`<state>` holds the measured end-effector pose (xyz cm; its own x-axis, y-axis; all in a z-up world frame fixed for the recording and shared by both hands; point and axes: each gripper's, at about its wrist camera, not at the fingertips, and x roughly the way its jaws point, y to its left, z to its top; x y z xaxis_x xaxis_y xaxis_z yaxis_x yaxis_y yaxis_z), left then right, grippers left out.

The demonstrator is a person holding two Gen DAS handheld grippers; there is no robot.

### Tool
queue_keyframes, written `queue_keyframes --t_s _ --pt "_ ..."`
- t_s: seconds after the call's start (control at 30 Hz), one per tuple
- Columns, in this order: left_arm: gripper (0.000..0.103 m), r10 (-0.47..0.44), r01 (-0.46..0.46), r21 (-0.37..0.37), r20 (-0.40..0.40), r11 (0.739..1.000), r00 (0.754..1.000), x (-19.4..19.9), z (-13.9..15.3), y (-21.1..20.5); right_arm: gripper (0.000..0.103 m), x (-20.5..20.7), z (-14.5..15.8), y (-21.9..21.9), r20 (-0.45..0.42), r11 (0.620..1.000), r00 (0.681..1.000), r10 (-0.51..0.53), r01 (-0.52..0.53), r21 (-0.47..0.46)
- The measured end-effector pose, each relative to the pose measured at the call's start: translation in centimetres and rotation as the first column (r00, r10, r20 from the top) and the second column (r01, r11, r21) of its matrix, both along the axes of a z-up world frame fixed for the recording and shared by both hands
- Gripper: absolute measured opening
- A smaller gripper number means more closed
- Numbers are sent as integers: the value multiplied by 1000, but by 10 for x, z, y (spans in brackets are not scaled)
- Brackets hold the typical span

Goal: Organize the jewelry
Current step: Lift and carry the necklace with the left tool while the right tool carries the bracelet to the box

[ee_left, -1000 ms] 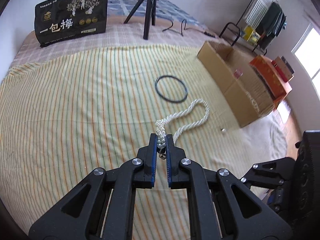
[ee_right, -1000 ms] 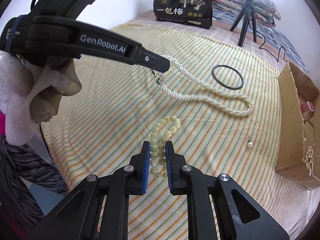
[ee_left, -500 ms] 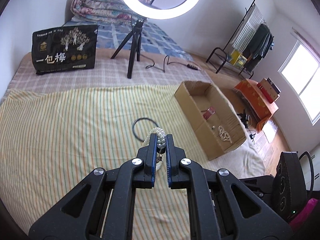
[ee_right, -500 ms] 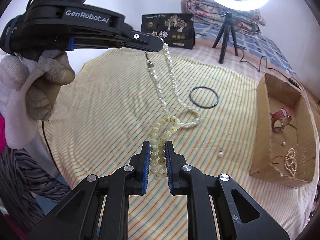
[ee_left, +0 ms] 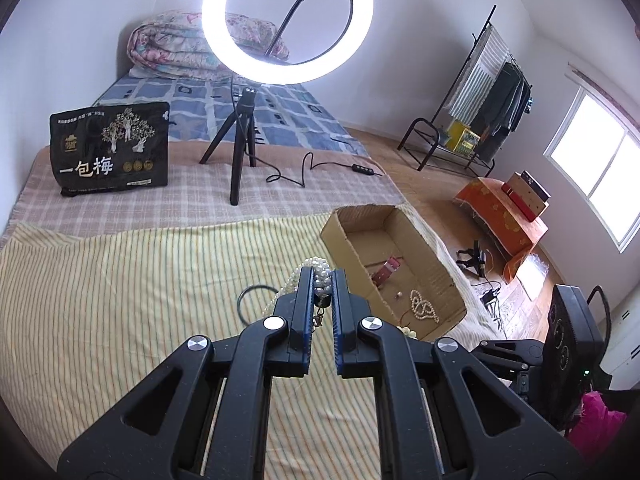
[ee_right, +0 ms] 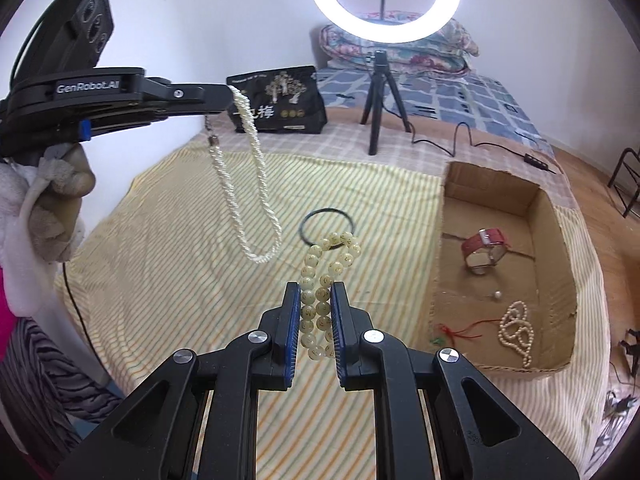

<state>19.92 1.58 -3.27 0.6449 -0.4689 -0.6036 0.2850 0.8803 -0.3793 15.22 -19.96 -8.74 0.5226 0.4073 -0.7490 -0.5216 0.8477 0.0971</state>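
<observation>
My left gripper (ee_left: 323,280) is shut on a twisted white pearl necklace (ee_left: 318,276). In the right wrist view the left gripper (ee_right: 224,98) holds that necklace (ee_right: 256,184) hanging clear above the striped cloth (ee_right: 192,208). My right gripper (ee_right: 316,304) is shut on a pale green bead bracelet (ee_right: 326,276), lifted off the cloth. A cardboard box (ee_right: 452,240) at the right holds a red watch (ee_right: 486,246), a small pearl string (ee_right: 518,330), a red cord and a loose pearl. The box also shows in the left wrist view (ee_left: 344,236).
A black ring (ee_right: 328,226) lies on the cloth left of the box. A ring light on a tripod (ee_right: 378,92) and a black bag (ee_right: 276,100) stand at the back of the bed. Folded quilts lie behind.
Both grippers have risen and moved toward the box. The pearl necklace has come fully off the cloth and hangs free. The bead bracelet is lifted too.
</observation>
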Motion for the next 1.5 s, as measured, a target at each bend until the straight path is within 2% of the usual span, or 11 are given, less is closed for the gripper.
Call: queue_keyframes --t_s 0.2,0.43,1.03,1.23,1.5 --pt "6 -28 28 -15 38 999 999 11 18 -17 13 13 5 -29 0 998 998 -61 61 13" --pt "6 -74 74 1 75 997 994 30 34 -50 13 23 7 -62 -3 991 991 -133 133 22" --pt "6 -151 150 23 78 988 985 104 51 -143 13 45 -3 -121 -70 966 965 -252 255 35" --pt "6 -176 173 41 63 984 982 126 47 -175 13 51 -9 -128 -92 962 959 -269 273 28" --pt "6 -197 197 49 11 979 980 148 25 -212 13 54 -16 -140 -117 953 947 -298 303 26"
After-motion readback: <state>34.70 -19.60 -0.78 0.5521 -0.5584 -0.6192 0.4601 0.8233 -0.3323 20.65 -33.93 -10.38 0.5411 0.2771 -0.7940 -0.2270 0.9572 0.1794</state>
